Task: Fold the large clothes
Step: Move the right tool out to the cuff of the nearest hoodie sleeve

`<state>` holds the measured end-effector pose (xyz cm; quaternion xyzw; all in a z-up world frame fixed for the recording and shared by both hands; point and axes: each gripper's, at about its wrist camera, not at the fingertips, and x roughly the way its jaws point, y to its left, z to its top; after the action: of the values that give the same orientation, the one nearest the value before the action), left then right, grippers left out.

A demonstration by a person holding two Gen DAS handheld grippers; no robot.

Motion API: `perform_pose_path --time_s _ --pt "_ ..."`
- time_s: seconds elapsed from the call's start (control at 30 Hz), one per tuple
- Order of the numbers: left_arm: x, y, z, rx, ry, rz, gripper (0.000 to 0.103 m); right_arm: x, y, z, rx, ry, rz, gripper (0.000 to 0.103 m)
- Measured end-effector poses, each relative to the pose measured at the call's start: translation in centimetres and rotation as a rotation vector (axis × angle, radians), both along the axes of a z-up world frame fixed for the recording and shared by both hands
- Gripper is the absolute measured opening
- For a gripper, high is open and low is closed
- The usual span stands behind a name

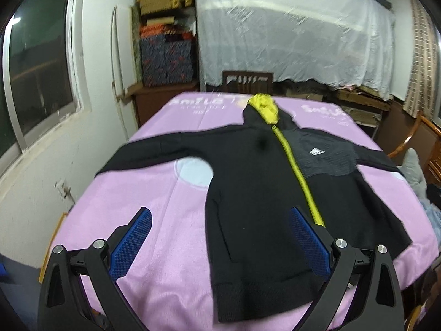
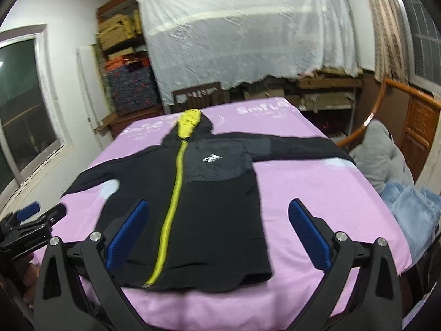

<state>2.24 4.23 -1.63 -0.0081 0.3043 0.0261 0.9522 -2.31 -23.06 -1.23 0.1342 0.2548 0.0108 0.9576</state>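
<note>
A black hooded jacket (image 1: 248,187) with a yellow zip and yellow hood lining lies flat, front up, on a pink-covered table (image 1: 165,220), sleeves spread to both sides. In the right wrist view the same jacket (image 2: 217,207) has a white logo on its grey chest panel. My left gripper (image 1: 220,218) is open above the jacket's lower left half, holding nothing. My right gripper (image 2: 219,209) is open above the lower right half, also empty. The left gripper (image 2: 30,215) shows at the left edge of the right wrist view.
A dark chair back (image 1: 248,82) stands behind the table. A plastic-draped shelf (image 1: 289,27) and stacked boxes (image 1: 165,27) fill the back wall. A window (image 1: 35,63) is at left. Grey and blue bedding (image 2: 399,182) lies right of the table by a wooden rail (image 2: 366,115).
</note>
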Motion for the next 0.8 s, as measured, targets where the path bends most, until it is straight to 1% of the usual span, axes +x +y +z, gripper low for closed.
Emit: perform_pose_path --time_s 0.03,0.07,0.1,0.17,0.23,0.3,0.37,0.43,0.5,0.57,0.67,0.73,0.8 --pt "0.9 -0.1 -0.6 -0.003 0.023 0.001 0.1 0.7 -0.7 -0.2 0.006 -0.009 -0.002 0.098" --pt "1.5 -0.3 -1.1 -0.003 0.043 -0.005 0.1 1.6 -1.4 -0.7 0.023 0.011 -0.001 0.098" --pt "2.4 -0.8 -1.8 0.001 0.072 -0.025 0.099 2.4 -1.9 -1.0 0.029 -0.004 0.01 0.098" --pt "3.7 -1.9 -2.9 0.024 0.112 -0.056 0.1 4.2 -2.5 -2.0 0.082 0.015 0.055 0.098" --pt "5.4 -3.4 -4.3 0.068 0.156 -0.088 0.1 6.4 -2.2 -3.6 0.125 0.069 0.116 0.098" --pt "6.8 -4.5 -5.6 0.107 0.193 -0.105 0.1 8.0 -1.6 -5.0 0.13 0.125 0.154 0.098" --pt "8.2 -5.3 -7.1 0.144 0.243 -0.116 0.1 9.8 -1.2 -7.0 0.135 0.211 0.184 0.098" --pt "9.3 -5.6 -8.3 0.158 0.281 -0.117 0.1 11.0 -1.2 -8.3 0.148 0.247 0.197 0.099" --pt "10.0 -5.4 -8.9 0.152 0.3 -0.118 0.1 12.0 -1.6 -9.8 0.165 0.314 0.208 0.099" --pt "10.5 -4.6 -8.7 0.114 0.325 -0.132 0.1 12.2 -2.4 -10.8 0.173 0.375 0.207 0.099" --pt "10.3 -2.2 -8.1 0.039 0.348 -0.137 0.1 11.7 -4.4 -10.1 0.242 0.364 0.226 0.098" --pt "9.8 -0.3 -7.8 0.005 0.366 -0.119 0.1 10.8 -6.0 -9.4 0.246 0.344 0.206 0.098" --pt "9.1 1.2 -7.9 0.001 0.379 -0.114 0.1 10.2 -7.1 -9.3 0.234 0.346 0.18 0.098"
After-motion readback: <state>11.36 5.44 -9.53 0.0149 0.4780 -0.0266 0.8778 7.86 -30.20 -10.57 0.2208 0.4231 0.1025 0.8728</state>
